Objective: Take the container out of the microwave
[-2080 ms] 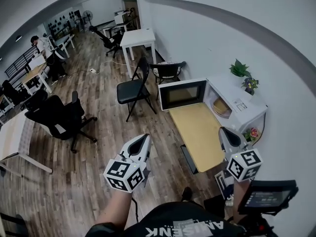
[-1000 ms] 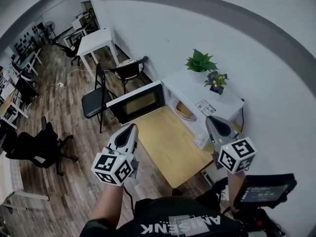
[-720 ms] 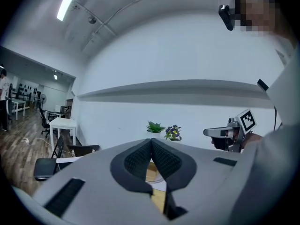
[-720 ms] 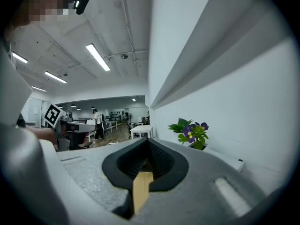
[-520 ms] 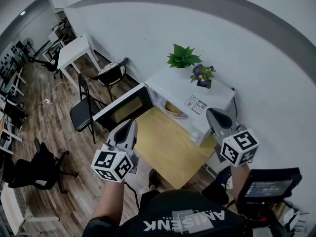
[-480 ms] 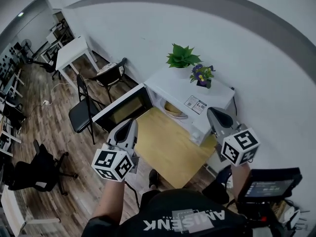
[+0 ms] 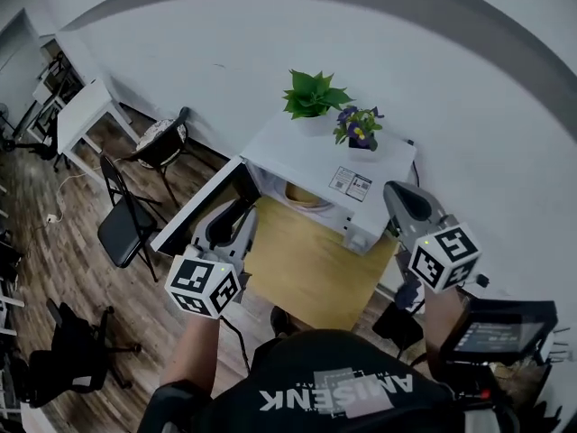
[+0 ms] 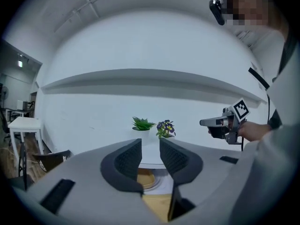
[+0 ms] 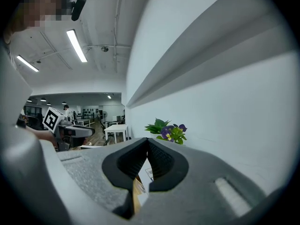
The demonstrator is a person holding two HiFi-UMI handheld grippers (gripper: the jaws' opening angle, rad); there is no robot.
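The white microwave (image 7: 335,162) stands on a wooden table (image 7: 311,264) against the wall, its door (image 7: 200,213) swung open to the left. Inside it sits a tan bowl-like container (image 7: 306,195), also seen low between the left jaws as the container (image 8: 146,180). My left gripper (image 7: 236,216) hovers by the open door, short of the cavity; its jaws are opening with nothing between them. My right gripper (image 7: 398,198) is held at the microwave's right front corner, and the right gripper (image 9: 147,147) looks shut and empty.
A green plant (image 7: 312,97) and a pot of purple flowers (image 7: 358,126) stand on top of the microwave. Black folding chairs (image 7: 126,225) and a white table (image 7: 79,112) stand on the wood floor at the left. A screen (image 7: 496,330) sits low right.
The view has swung toward the wall, so the microwave sits nearer the middle. My left gripper has moved in beside the open door and its jaws have parted. The right gripper shifted slightly.
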